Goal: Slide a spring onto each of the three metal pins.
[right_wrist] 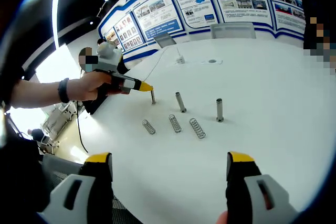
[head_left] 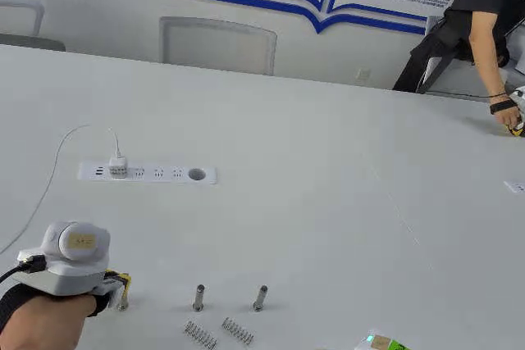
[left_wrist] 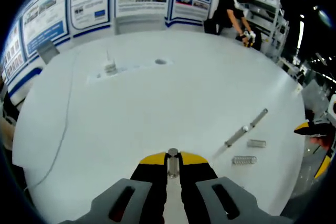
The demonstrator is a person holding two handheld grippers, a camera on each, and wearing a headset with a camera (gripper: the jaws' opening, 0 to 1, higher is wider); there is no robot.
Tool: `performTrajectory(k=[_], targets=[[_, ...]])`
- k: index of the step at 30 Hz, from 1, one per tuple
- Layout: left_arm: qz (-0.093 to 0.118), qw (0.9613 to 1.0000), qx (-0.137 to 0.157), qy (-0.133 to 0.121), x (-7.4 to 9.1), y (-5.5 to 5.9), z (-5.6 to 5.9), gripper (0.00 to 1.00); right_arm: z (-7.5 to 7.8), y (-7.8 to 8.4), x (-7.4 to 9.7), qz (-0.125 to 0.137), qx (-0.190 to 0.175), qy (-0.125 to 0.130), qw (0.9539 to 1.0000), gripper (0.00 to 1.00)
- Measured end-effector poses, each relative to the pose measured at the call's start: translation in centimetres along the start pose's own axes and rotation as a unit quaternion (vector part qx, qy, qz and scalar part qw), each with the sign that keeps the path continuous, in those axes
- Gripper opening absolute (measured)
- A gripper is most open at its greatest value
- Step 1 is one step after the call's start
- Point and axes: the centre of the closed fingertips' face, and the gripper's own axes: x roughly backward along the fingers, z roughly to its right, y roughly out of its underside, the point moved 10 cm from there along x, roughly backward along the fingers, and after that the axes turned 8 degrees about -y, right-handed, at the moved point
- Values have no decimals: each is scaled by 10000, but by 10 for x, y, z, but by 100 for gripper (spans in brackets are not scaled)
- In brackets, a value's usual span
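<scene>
Three short metal pins stand on the white table (head_left: 328, 202). My left gripper (head_left: 121, 283) is shut on the leftmost pin (head_left: 123, 302), whose top shows between the yellow tips (left_wrist: 172, 163). The other two pins (head_left: 198, 297) (head_left: 260, 297) stand free to its right. Two springs (head_left: 200, 335) (head_left: 237, 331) lie in front of them. In the right gripper view the three pins (right_wrist: 153, 96) (right_wrist: 180, 102) (right_wrist: 219, 109) stand behind three springs (right_wrist: 149, 126) (right_wrist: 174, 123) (right_wrist: 197, 128). My right gripper (right_wrist: 169, 161) is open and holds nothing, short of the springs.
A white power strip (head_left: 148, 173) with a plugged charger and cable lies mid-table on the left. Grey chairs (head_left: 217, 45) stand along the far edge. A person (head_left: 484, 14) leans over the far right corner. Wall posters hang behind.
</scene>
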Motion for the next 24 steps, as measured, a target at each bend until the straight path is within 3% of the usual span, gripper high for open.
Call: performTrajectory(k=[24], targets=[[143, 9996, -227, -89, 9, 14, 5, 7, -3, -1, 0, 24, -10, -48, 10000, 91]])
